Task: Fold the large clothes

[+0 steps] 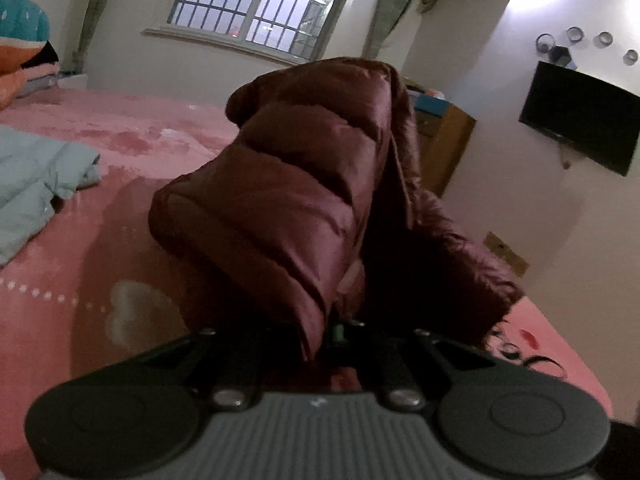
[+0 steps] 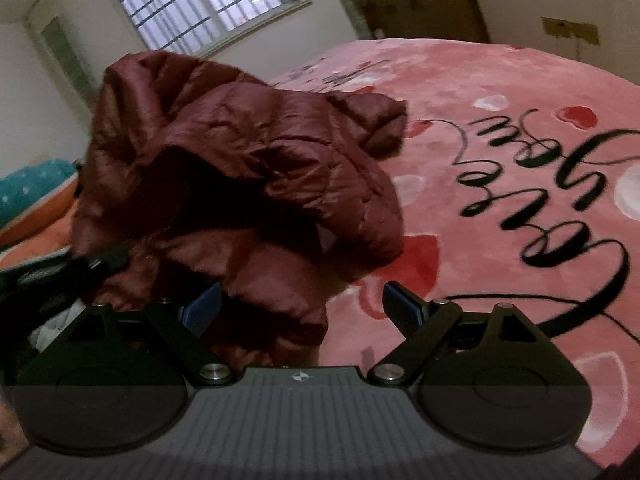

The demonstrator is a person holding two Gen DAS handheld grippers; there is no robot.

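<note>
A dark maroon puffer jacket hangs bunched above the pink bed. My left gripper is shut on its fabric, and the cloth drapes over and hides the fingertips. In the right wrist view the same jacket rises in a crumpled heap at left centre, with the left gripper pinching its left edge. My right gripper stands open just in front of the jacket. The jacket's lower fold lies between the blue pads, against the left pad; the right pad is over bare blanket.
The bed is covered by a pink blanket printed with hearts and black script. A folded pale blue-grey garment lies at the left, stacked teal and orange bedding behind it. A wooden cabinet and a wall television stand beyond the bed.
</note>
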